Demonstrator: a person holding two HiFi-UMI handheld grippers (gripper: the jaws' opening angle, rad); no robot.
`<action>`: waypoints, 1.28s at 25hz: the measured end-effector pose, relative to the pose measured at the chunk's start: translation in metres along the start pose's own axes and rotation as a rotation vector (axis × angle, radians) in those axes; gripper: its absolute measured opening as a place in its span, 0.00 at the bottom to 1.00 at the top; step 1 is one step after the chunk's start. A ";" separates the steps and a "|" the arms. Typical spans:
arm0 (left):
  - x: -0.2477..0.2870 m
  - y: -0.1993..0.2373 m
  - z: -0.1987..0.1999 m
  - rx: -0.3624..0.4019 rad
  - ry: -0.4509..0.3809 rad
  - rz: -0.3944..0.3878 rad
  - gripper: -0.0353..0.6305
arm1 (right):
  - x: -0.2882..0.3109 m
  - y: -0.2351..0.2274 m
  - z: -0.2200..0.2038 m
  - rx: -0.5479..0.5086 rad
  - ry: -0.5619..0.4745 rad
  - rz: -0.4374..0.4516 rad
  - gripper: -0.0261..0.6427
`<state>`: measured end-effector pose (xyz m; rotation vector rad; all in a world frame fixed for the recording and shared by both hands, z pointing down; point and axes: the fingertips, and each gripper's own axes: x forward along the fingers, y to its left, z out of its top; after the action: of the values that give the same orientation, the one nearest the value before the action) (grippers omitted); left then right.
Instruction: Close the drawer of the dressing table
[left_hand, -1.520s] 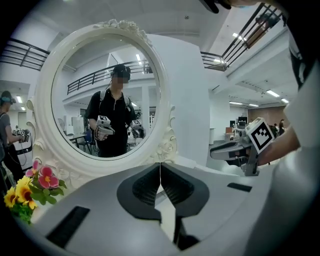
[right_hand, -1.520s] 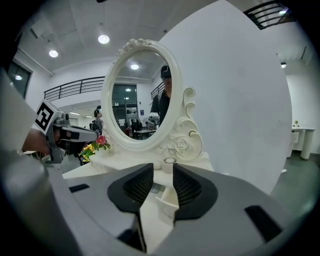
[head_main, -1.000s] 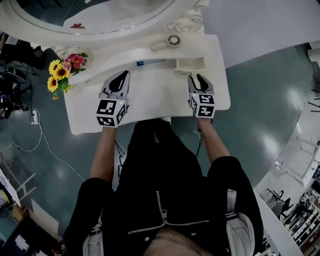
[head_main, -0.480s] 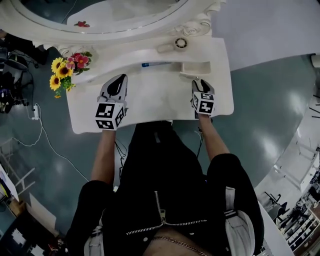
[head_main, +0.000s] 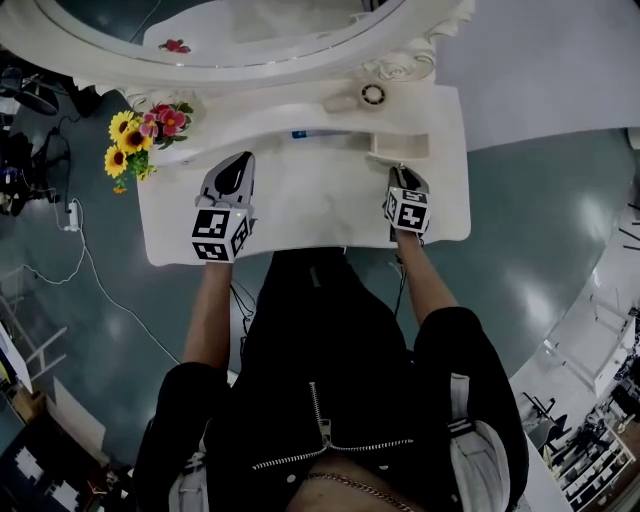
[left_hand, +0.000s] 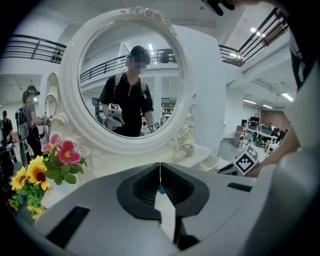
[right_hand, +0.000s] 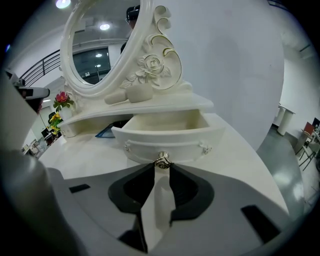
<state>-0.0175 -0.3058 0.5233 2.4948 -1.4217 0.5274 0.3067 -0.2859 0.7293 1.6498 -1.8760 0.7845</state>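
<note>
The right gripper (right_hand: 161, 167) has just been closing its jaws, and their tips now pinch the small metal knob (right_hand: 161, 161) between them; that knob sits at the middle of the curved front of the drawer (right_hand: 170, 137), which stands pulled out and open, its inside bare; the left gripper (left_hand: 160, 167) hovers well to the left of the drawer, jaws pressed together on nothing; the drawer juts from under a raised shelf (head_main: 300, 105) of the white dressing table (head_main: 300, 205); a flat blue item (head_main: 315, 133) lies just left of the drawer; a small round pot (head_main: 373, 95) stands behind the drawer; the oval mirror (left_hand: 132, 75) rises behind and left of the drawer; a bunch of flowers (head_main: 135, 140) stands far left of the drawer.
</note>
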 end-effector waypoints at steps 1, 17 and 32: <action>0.001 0.000 0.000 -0.001 0.000 0.000 0.09 | -0.001 0.000 0.000 -0.003 0.000 -0.002 0.19; 0.006 0.003 -0.001 -0.003 0.002 -0.002 0.09 | -0.003 -0.006 0.012 0.001 -0.023 -0.013 0.18; 0.000 0.015 -0.006 -0.011 0.014 0.023 0.09 | 0.022 -0.011 0.031 -0.061 0.005 -0.002 0.18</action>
<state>-0.0319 -0.3116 0.5286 2.4641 -1.4455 0.5392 0.3143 -0.3244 0.7244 1.6110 -1.8765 0.7229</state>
